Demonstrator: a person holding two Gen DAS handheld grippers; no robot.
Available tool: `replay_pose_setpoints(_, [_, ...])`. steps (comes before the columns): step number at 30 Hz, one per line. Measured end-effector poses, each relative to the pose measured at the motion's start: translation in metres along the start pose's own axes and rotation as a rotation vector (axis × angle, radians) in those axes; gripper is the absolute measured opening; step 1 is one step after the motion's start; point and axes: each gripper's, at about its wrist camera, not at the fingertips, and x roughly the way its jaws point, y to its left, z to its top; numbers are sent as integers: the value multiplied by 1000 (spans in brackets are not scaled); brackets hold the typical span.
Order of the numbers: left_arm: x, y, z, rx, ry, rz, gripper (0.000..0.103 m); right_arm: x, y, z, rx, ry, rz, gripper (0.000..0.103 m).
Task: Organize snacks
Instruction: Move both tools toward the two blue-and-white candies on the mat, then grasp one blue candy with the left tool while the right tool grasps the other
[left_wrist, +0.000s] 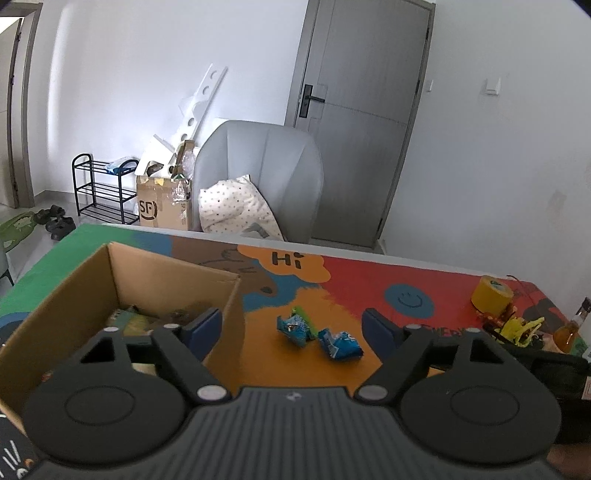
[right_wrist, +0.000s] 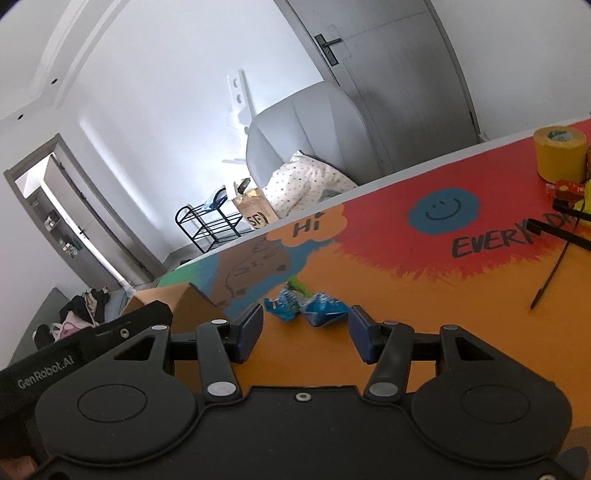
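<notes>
Left gripper (left_wrist: 291, 328) and right gripper (right_wrist: 306, 330): fingers spread, holding nothing. Two blue snack packs (left_wrist: 317, 334) mid-frame on mat (left_wrist: 266, 354); box (left_wrist: 173, 280) at left.

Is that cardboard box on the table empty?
No, the cardboard box already has several snack packets lying in its bottom.

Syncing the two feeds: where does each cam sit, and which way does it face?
Left wrist: on the left gripper, level, facing the cardboard box, blue snack packets and grey door; its open fingers show.
Right wrist: on the right gripper, rolled, facing the same packets; open fingers show.
Shared: packets, box, yellow tape roll, armchair.
</notes>
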Motion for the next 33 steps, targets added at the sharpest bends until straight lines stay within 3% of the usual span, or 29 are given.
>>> replay_pose_setpoints(5, [19,-11,-2,-10,24,12,60,13,-12,5,12,18,11,53])
replay_pose_setpoints(15, [58,-21,-5,-51,69,51,45,50,-21,12,-7,96,36,52])
replay_pose_setpoints(23, [78,-18,-4,-105,84,75,44,85,-24,11,-26,165,35,52])
replay_pose_setpoints(26, [86,-17,-5,-118,103,80,44,95,-25,9,-37,187,36,41])
replay_pose_setpoints(27, [89,-16,-6,-119,108,80,44,98,-25,9,-41,192,38,33])
replay_pose_setpoints(33, [105,-18,-9,-120,141,76,48,88,-31,9,-45,164,66,24])
